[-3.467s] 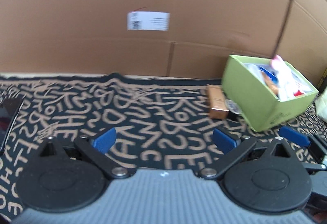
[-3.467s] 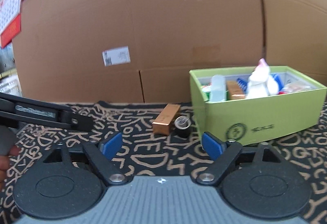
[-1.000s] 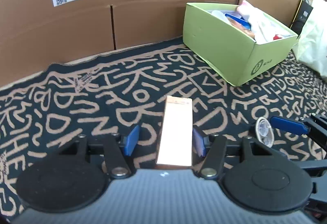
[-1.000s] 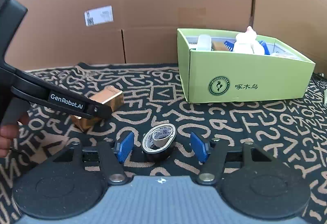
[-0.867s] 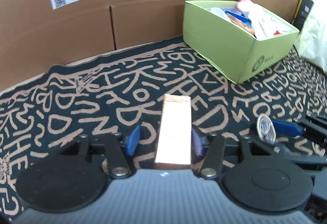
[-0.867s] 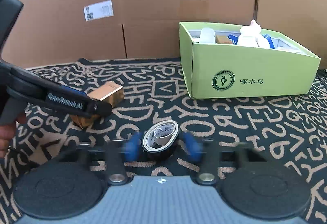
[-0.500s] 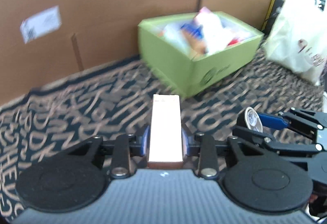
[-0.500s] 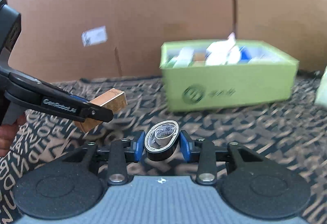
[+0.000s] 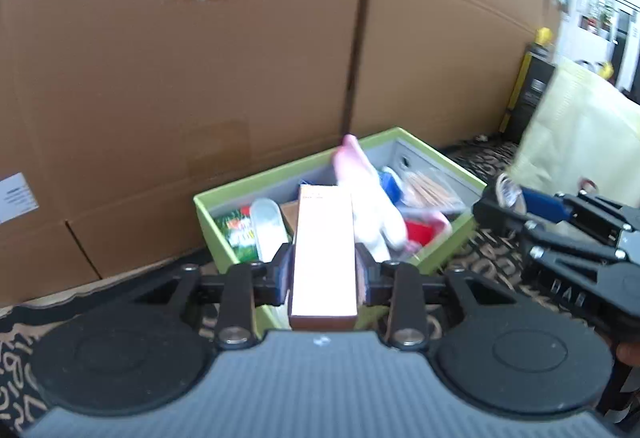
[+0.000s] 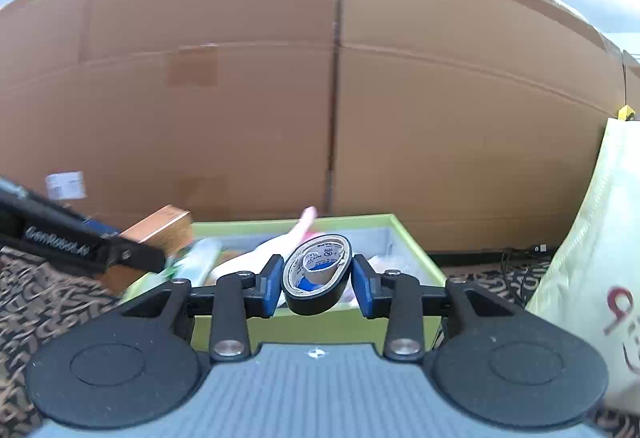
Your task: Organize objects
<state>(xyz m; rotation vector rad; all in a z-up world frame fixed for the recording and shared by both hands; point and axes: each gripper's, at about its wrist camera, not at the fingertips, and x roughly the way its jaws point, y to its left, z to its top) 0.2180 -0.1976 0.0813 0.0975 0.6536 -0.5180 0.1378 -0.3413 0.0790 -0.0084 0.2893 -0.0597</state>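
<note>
Left wrist view shows the left tool [image 9: 323, 274] clamping a copper box [image 9: 323, 258]; right view shows the right tool [image 10: 318, 284] squeezing a tape roll [image 10: 318, 272].

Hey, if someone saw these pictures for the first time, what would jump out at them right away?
Probably the copper-coloured box clamped in the left gripper and the black tape roll squeezed in the right gripper, each dead centre in its own wrist view. Behind them sits the green box, crammed with small items, against a tall cardboard wall.
</note>
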